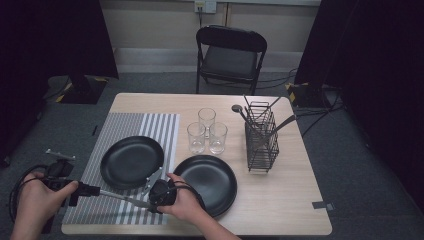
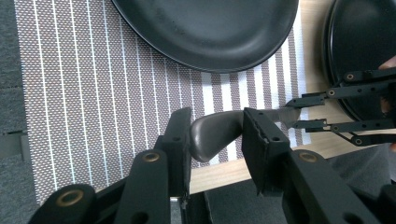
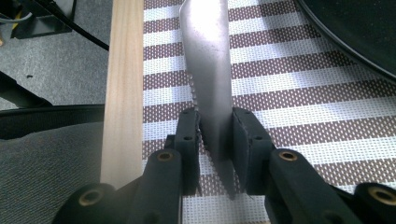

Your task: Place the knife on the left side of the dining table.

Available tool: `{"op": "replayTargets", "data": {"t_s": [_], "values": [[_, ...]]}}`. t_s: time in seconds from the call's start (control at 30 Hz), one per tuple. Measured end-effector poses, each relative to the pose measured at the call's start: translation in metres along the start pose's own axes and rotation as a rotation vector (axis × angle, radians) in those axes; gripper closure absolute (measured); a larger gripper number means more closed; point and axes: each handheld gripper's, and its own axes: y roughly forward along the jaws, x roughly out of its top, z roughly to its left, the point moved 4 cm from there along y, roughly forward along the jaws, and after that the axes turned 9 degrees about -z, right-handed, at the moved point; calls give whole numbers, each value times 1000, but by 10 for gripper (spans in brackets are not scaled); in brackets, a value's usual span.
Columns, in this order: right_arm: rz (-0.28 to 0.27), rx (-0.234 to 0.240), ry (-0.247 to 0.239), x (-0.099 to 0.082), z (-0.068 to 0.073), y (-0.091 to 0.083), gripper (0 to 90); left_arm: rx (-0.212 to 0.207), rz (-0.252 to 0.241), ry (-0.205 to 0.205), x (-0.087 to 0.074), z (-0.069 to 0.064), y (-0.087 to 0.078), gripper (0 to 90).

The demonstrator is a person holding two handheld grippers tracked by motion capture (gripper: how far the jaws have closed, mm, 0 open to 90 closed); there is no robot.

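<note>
Knife passed between two grippers above the striped mat, low in the frame.

The counter point(image 1: 280, 200) carried a mat point(image 1: 125, 130) at centre left, a plate point(image 1: 131, 161) on it and a second plate point(image 1: 212, 180) to its right, three glasses point(image 1: 206, 134) above, and a rack point(image 1: 262, 137) at right. The knife point(image 1: 122, 198) hung level just above the mat's lower edge. The right gripper point(image 3: 215, 149) was clamped on the serrated blade, which stood between its pads. The left gripper point(image 2: 217, 140) stood partly open around the dark handle point(image 2: 215, 135); its left pad seemed to touch the handle and the right pad stood just clear, so no firm grip. Judged as a handover: it would go best with the blade kept steady until one gripper alone bore the knife, then lowered flat beside the plate.
</note>
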Motion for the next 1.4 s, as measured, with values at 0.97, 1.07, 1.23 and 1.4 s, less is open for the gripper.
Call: {"op": "replayTargets", "data": {"t_s": [0.97, 1.07, 1.23, 1.4], "values": [[6, -18, -5, 0, 1, 3, 735, -1, -6, 11, -4, 10, 8, 603], [12, -17, 6, 0, 1, 3, 734, -5, -3, 12, -5, 11, 8, 602], [11, -19, 1, 0, 1, 4, 733, 10, -1, 11, -5, 11, 8, 600], [6, -16, -1, 0, 1, 5, 732, 7, 0, 23, -5, 11, 9, 598]]}}
